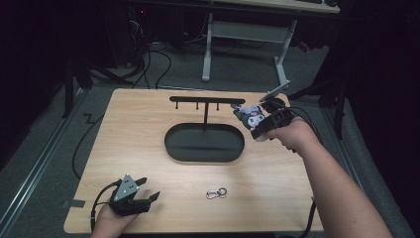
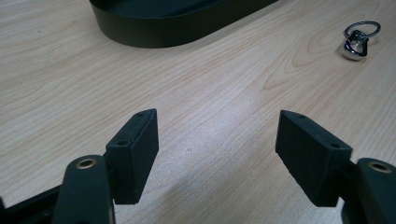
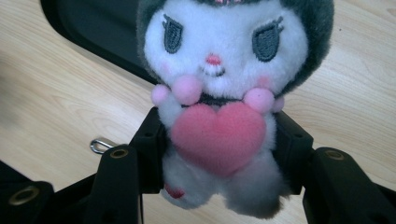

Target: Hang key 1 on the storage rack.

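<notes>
Carrying the plush toy (image 1: 254,118) clamped in the right gripper's (image 1: 251,120) jaws just right of the black stand (image 1: 204,143), the left gripper (image 2: 217,154) idles wide near the stand, while the right gripper view suggests hooking it next.

Fuzzy plush toy (image 3: 219,93); matt, perhaps plastic tray (image 1: 204,144).

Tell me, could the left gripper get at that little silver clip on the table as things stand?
Probably yes. The left gripper rests with its jaws open and nothing between them, and only bare table lies between it and the silver clip. The right gripper, busy holding the plush toy, is well out of the way.
</notes>
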Demonstrator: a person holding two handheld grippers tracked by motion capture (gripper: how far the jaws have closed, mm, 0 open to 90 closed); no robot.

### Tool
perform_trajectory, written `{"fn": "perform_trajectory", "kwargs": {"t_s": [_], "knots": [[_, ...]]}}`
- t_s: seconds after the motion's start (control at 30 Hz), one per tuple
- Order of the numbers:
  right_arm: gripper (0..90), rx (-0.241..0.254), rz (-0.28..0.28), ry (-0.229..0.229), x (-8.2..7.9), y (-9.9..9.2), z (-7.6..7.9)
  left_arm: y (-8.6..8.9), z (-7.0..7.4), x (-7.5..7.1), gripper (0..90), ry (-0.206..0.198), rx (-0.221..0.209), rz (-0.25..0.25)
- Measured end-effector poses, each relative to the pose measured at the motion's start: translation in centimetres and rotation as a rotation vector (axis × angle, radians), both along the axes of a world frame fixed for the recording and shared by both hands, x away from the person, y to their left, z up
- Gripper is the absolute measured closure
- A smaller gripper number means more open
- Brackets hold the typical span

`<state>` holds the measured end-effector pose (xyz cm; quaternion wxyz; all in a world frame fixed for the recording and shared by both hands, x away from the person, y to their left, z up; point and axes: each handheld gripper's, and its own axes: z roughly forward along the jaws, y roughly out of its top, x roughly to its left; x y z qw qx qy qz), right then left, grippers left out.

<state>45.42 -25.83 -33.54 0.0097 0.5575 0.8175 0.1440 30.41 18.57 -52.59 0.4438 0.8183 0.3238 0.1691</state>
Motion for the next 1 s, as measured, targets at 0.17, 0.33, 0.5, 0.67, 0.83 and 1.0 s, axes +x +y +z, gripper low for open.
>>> {"fn": "perform_trajectory", "kwargs": {"t_s": [0.17, 0.33, 0.5, 0.67, 0.83, 1.0], "knots": [[48.4, -0.002, -0.002, 0.012, 0.1, 0.0, -1.5, -0.1, -0.1, 0.0, 30.7, -0.005, 0.001, 0.000], [48.4, -0.007, 0.000, 0.006, 0.2, 0.3, -2.4, 0.0, 0.0, 0.0, 30.7, 0.001, 0.001, -0.001], [47.8, 0.000, 0.016, -0.010, 0.4, 1.3, -4.3, -0.1, 0.0, 0.0, 30.8, -0.002, 0.001, -0.004], [47.6, -0.001, 0.021, -0.025, 0.7, 2.0, -5.4, -0.1, 0.0, -0.1, 30.8, -0.002, 0.002, -0.007], [46.6, -0.001, 0.005, -0.036, 1.2, 2.7, -6.5, -0.1, -0.1, 0.0, 30.8, 0.000, 0.002, -0.007], [43.9, -0.007, -0.016, -0.044, 1.5, 2.6, -7.3, -0.1, -0.1, 0.0, 30.8, 0.002, 0.002, -0.010]]}}
